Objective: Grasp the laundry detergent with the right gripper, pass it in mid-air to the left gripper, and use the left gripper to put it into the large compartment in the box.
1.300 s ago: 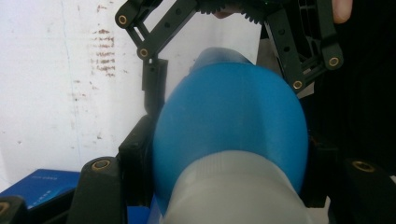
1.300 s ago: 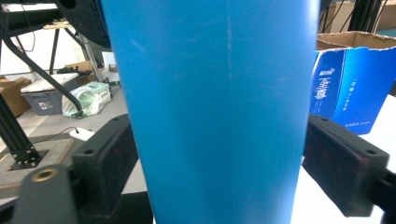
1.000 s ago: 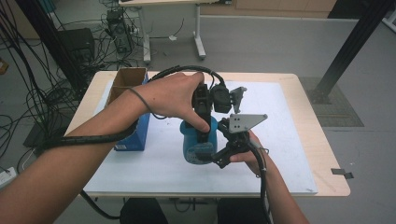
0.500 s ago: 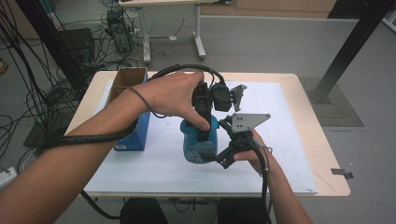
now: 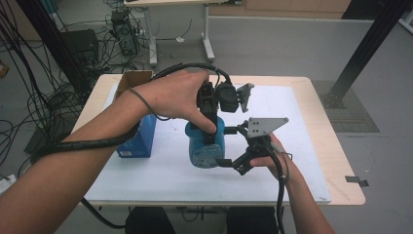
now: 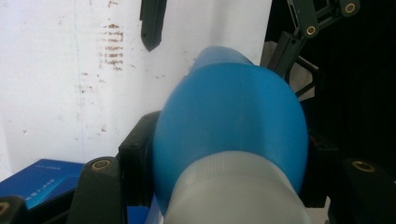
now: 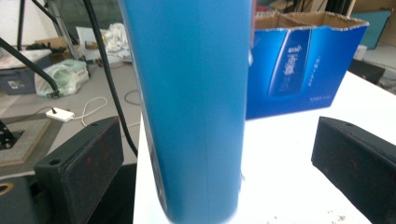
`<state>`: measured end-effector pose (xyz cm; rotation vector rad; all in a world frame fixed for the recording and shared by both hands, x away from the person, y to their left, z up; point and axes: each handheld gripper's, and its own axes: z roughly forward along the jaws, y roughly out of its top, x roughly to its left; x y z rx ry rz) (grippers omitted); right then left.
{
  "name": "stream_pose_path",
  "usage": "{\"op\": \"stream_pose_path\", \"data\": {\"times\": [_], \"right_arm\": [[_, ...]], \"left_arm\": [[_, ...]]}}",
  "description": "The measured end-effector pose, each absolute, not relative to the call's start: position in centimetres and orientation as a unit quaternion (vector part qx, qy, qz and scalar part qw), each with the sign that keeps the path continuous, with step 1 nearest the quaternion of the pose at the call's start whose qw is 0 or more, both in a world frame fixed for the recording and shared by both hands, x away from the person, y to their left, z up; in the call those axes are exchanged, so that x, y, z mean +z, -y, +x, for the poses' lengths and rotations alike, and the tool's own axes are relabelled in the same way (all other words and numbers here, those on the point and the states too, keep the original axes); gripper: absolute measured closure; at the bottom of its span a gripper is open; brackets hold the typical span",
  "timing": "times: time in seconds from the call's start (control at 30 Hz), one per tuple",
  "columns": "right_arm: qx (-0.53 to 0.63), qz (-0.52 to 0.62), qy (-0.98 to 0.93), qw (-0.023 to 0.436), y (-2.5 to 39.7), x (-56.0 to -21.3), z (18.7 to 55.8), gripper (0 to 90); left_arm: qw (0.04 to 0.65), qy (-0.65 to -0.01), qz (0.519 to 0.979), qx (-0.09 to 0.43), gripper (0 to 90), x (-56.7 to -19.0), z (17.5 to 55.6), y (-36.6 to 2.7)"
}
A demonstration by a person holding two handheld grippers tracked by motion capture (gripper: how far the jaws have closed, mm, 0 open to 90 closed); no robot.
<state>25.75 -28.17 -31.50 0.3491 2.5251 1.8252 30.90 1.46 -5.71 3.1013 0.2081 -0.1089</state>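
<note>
Mid-table – blue bottle [image 5: 204, 146] clamped by left gripper [image 5: 210, 127]; right gripper [image 5: 233, 146] open.

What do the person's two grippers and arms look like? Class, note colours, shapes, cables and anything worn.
Both the left gripper and right gripper are black, each topped by a grey three-cornered plate. A ribbed black cable trails along the bare left forearm, whose wrist wears a thin dark band.

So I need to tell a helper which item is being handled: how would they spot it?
On the white-covered table, look beside the blue carton. The blue bottle stands in the middle, left gripper clamping it; it is round and smooth, the carton square-edged.
</note>
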Motion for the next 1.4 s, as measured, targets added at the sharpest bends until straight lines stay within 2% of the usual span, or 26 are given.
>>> {"op": "stream_pose_path", "data": {"times": [0.9,1.4], "right_arm": [[0.512,0.159,-0.844,0.029,30.5,-30.5,25.2,2.9],[0.506,0.182,-0.842,0.042,32.0,-30.9,24.6,3.1]], "left_arm": [[0.006,-0.148,0.989,-0.029,37.5,-3.5,32.9,-6.3],[0.008,-0.256,0.966,-0.030,37.5,-1.2,36.3,-10.8]]}}
